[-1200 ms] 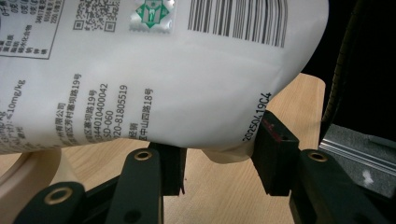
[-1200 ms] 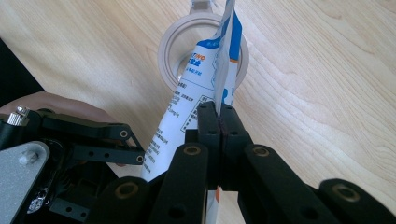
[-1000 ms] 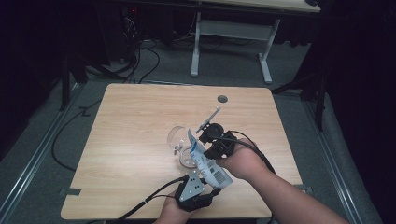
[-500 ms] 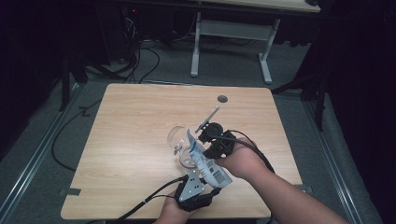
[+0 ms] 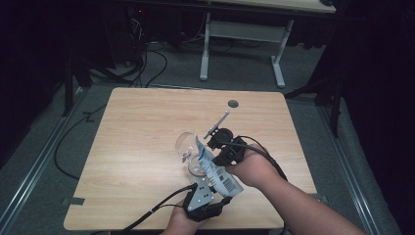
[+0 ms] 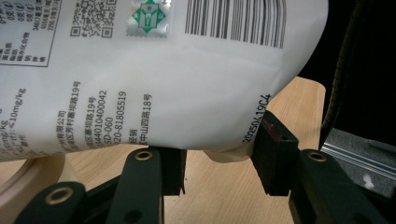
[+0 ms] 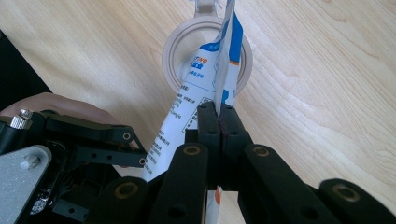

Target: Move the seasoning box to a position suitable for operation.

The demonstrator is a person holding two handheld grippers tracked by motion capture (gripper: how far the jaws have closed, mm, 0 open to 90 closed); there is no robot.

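Right gripper view shows my right hand-held gripper (image 7: 218, 112) pinched tight on the white-and-blue pouch (image 7: 205, 84), at frame center, its top over a clear jar (image 7: 170, 60) on the bench (image 7: 327, 93). My left hand-held gripper (image 6: 217, 163) clasps the pouch's bottom, lower center.

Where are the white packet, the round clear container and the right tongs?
white packet (image 6: 154, 70), left gripper view, printed back.
round clear container (image 7: 173, 58), right gripper view, rim.
right tongs (image 7: 219, 116), right gripper view, tips clamping the packet.
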